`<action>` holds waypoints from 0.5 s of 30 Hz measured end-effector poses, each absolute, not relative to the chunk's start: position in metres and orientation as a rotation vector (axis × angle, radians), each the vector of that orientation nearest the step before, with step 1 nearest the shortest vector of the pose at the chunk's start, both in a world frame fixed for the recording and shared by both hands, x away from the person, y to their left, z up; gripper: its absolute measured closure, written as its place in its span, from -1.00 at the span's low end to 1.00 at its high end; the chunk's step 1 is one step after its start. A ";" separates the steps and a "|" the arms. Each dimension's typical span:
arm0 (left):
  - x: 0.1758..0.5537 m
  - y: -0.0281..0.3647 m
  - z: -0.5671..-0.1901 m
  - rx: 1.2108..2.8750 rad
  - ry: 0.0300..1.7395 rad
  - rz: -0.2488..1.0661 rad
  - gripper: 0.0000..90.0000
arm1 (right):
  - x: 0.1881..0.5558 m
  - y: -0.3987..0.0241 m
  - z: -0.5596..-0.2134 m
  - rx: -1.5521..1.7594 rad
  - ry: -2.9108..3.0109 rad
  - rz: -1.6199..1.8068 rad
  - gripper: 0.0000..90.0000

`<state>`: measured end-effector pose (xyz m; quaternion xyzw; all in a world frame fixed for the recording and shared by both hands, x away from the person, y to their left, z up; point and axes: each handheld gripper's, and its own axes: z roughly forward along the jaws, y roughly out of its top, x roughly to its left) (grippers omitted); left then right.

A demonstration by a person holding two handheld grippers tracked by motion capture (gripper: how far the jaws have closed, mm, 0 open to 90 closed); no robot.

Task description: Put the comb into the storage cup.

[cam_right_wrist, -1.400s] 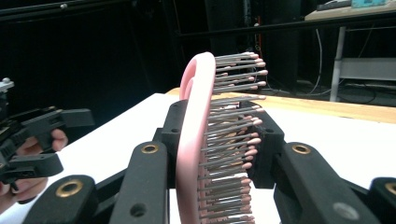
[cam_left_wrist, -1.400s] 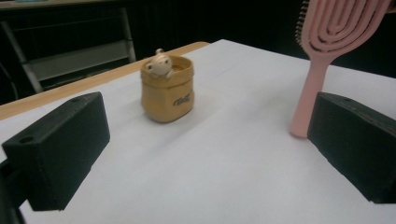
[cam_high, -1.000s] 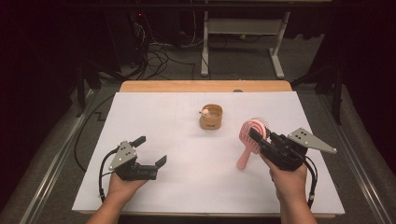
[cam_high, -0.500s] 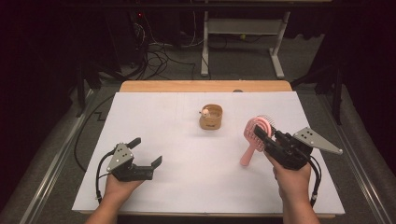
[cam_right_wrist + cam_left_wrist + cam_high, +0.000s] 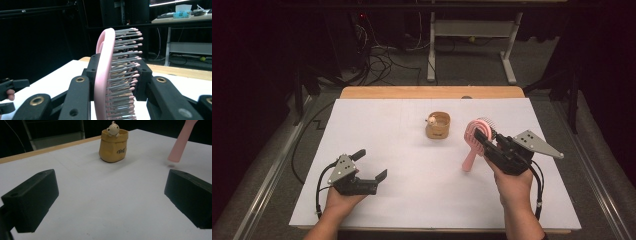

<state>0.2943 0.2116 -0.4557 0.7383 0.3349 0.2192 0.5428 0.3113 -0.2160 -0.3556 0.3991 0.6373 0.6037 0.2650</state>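
Note:
A pink hairbrush (image 5: 476, 140) hangs handle-down over the right part of the white sheet, and its handle tip (image 5: 175, 157) floats just above the surface. My right gripper (image 5: 486, 139) is shut on the brush head, with the bristles (image 5: 125, 72) pressed between its jaws (image 5: 115, 75). At the middle back stands a small yellow bag-shaped pot (image 5: 438, 125) with a little bear figure on its rim (image 5: 113, 128). My left gripper (image 5: 371, 165) rests low at the front left, open and empty, pointing toward the pot (image 5: 113, 145).
The white sheet (image 5: 402, 150) covers a wooden table whose bare edge (image 5: 432, 92) shows at the back. Behind it lie cables (image 5: 377, 60) on the floor and a metal desk frame (image 5: 432, 50). The left hand's gripper (image 5: 10, 92) appears at the far left of the right gripper view.
My right gripper has carried the brush a little up and away from the person. The left gripper has barely shifted.

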 end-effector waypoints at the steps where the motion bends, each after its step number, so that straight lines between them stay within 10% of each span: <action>1: 0.294 0.211 -0.456 1.753 0.786 0.524 -1.00 | 0.313 -0.215 -0.355 1.082 1.723 1.632 0.47; 15: 0.293 0.211 -0.456 1.751 0.746 0.527 -1.00 | 0.335 -0.200 -0.338 1.061 1.698 1.647 0.47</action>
